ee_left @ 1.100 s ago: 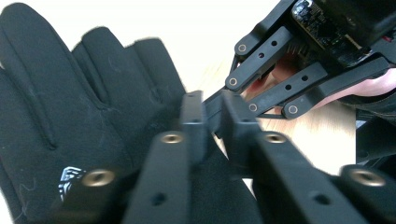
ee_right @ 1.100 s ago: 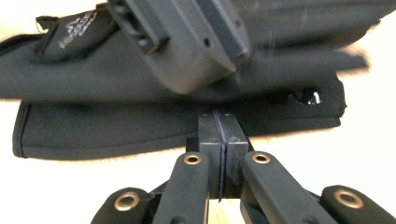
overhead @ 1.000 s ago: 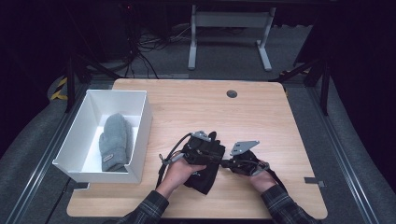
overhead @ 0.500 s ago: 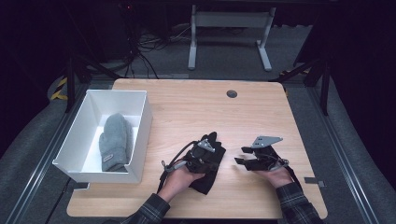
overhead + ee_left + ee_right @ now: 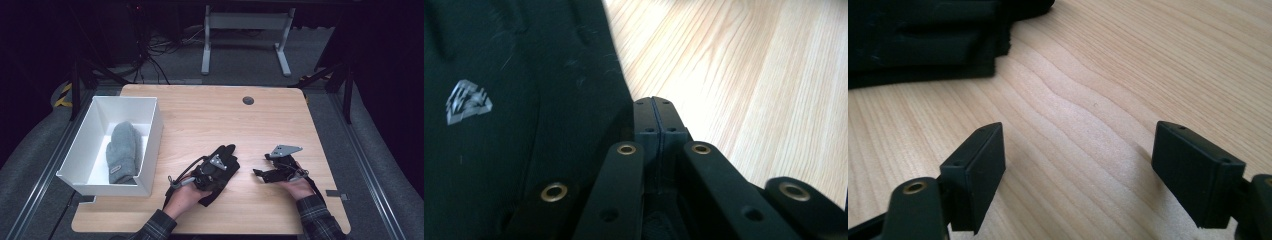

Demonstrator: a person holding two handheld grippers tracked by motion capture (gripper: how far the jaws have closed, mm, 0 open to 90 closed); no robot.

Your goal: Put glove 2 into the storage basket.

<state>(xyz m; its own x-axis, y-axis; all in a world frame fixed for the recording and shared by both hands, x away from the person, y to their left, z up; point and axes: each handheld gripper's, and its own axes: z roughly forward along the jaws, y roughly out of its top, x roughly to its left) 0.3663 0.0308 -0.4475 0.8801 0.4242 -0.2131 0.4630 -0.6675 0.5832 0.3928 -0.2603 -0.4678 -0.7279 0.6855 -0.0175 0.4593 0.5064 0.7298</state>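
Black glove [image 5: 220, 167] lies at lower centre of the high view on the bench [image 5: 210, 120], still outside the white bin [image 5: 150, 135] that fills the left of that frame and already holds a grey mitten [image 5: 121, 151]. Judging by that, one item is stowed and this one is left to carry over. Left hand-held gripper [image 5: 226, 159] sits on top of the glove; in the left gripper view its jaws are clenched tight together at the glove's right edge, a pale logo [image 5: 468, 100] on the fabric at left, and whether any cloth is pinched I cannot tell. Right hand-held gripper [image 5: 257, 173], lower right of the high view, has just been opening: its jaws stand wide apart over bare wood, nothing between them, the glove's cuff [image 5: 933, 40] in the upper left of its view.
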